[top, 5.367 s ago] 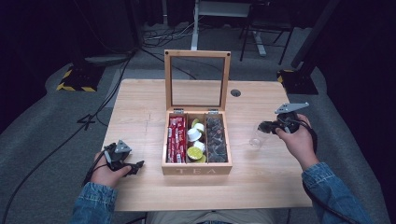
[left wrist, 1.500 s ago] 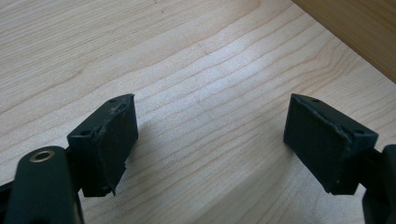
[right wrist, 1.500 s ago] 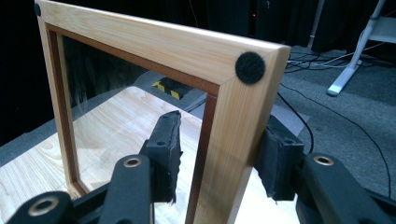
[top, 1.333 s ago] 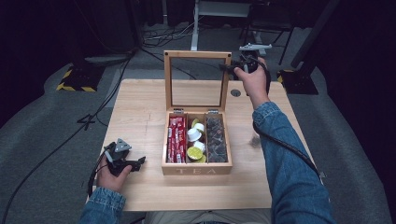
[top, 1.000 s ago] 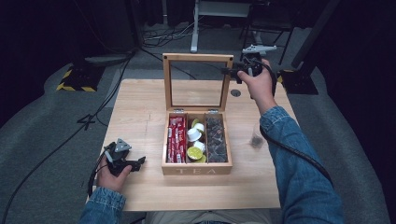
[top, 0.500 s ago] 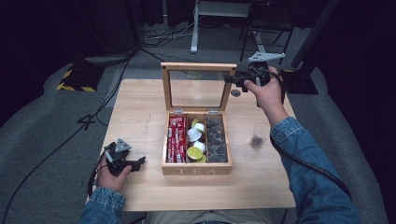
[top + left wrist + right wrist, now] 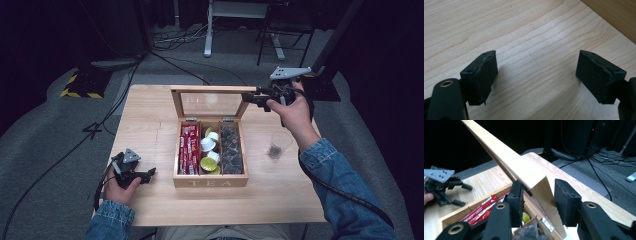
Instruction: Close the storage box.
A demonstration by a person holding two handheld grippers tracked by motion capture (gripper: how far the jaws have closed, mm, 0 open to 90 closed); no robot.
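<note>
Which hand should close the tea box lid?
The right gripper. Its jaws already straddle the lid corner, while the left gripper rests open on the table, away from the box.

Too small to read, from the high view: contents of the clear cup (image 7: 276, 145) right of the tea box (image 7: 210, 150). Cut off by the bottom edge in the right gripper view: most of the box interior. Unclear whether the right jaws actually touch the lid (image 7: 524, 172) corner.
</note>
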